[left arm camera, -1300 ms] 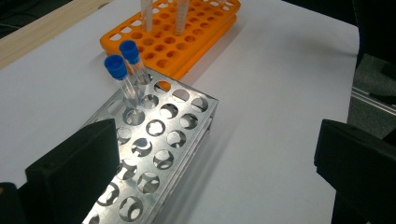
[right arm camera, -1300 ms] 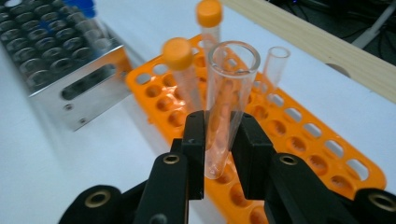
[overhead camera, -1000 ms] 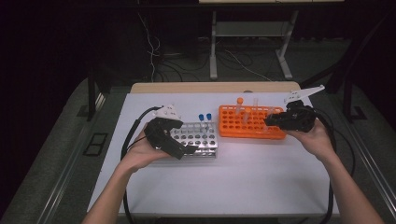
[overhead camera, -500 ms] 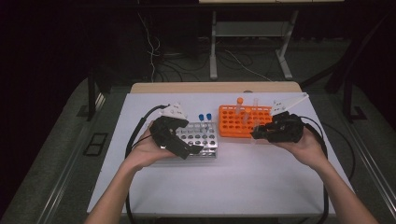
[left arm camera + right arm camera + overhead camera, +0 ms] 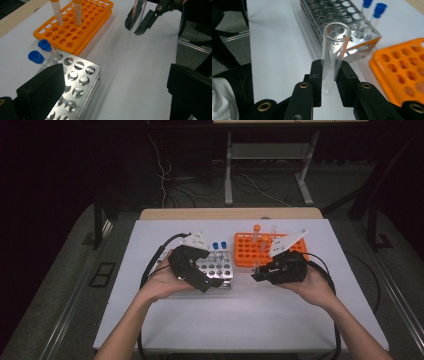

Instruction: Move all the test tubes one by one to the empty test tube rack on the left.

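Left gripper (image 5: 212,281) held low over the front of the metal rack (image 5: 216,270), jaws spread wide, nothing between them. Right gripper (image 5: 256,272) sits between metal rack and orange rack (image 5: 250,251), jaws clamped on a clear uncapped tube (image 5: 334,47), roughly upright, apparently just above the tabletop (image 5: 240,320).

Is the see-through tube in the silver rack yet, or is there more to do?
Not yet. Two blue-capped tubes already stand in the silver rack. The right hand-held gripper is shut on an open clear tube, above the white table between the racks. Lowering it into a hole looks left to do.
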### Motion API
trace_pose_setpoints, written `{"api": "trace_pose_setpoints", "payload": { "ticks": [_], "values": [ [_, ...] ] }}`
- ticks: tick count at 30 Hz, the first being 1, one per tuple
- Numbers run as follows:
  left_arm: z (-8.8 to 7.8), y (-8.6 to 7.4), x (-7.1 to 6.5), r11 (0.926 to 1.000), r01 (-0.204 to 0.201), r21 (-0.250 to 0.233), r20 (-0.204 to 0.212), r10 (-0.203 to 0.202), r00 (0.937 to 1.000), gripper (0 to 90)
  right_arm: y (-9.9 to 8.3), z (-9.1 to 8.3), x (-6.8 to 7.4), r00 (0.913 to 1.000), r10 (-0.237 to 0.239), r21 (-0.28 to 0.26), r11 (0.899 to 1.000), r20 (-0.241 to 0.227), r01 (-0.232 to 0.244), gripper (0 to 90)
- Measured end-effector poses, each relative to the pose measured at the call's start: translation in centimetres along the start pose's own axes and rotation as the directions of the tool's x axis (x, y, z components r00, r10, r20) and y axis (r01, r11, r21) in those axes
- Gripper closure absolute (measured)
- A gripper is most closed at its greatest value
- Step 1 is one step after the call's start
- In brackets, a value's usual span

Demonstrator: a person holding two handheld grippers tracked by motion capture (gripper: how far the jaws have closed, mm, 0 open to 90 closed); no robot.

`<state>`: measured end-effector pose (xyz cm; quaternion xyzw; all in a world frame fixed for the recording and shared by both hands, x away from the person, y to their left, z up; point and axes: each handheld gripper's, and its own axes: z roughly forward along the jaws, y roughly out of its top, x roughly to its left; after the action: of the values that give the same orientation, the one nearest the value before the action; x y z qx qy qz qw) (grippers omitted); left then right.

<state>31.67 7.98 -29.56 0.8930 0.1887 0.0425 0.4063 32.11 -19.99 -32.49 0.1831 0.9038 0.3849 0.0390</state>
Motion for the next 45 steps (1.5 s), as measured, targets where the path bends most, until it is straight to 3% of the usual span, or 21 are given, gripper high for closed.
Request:
{"api": "trace_pose_setpoints", "payload": {
  "ticks": [8, 16, 29, 33, 39, 45],
  "values": [
    [1.0, 0.9, -0.8, 0.9982, -0.046, 0.038, 0.053, 0.044, 0.9976, 7.9, 0.7, 2.2, 1.6, 0.9983, -0.041, 0.024, 0.999, -0.042, 0.042, 74.9],
    [2.1, 1.5, -1.7, 0.9914, -0.101, 0.083, 0.107, 0.092, 0.99, 17.6, 1.5, 3.9, 2.8, 0.9945, -0.067, 0.03, 0.997, -0.081, 0.069, 74.9],
    [2.3, 1.7, -2.1, 0.9831, -0.149, 0.106, 0.16, 0.131, 0.9784, 61.5, 2.1, 5.0, 4.2, 0.9898, -0.088, 0.021, 0.996, -0.112, 0.091, 74.8],
    [2.3, 1.8, -2.2, 0.9826, -0.148, 0.113, 0.165, 0.128, 0.9779, 73.1, 2.2, 5.2, 4.4, 0.9888, -0.088, 0.015, 0.996, -0.12, 0.091, 74.8],
    [2.2, 2.0, -2.0, 0.9823, -0.143, 0.122, 0.179, 0.119, 0.9765, 74.1, 2.2, 5.2, 4.5, 0.9888, -0.086, 0.008, 0.996, -0.122, 0.087, 73.7],
    [1.5, 2.2, -1.7, 0.9836, -0.136, 0.119, 0.167, 0.115, 0.9793, 74.2, 2.1, 4.5, 4.2, 0.9932, -0.057, -0.001, 0.998, -0.101, 0.057, 60.0]
  ]
}}
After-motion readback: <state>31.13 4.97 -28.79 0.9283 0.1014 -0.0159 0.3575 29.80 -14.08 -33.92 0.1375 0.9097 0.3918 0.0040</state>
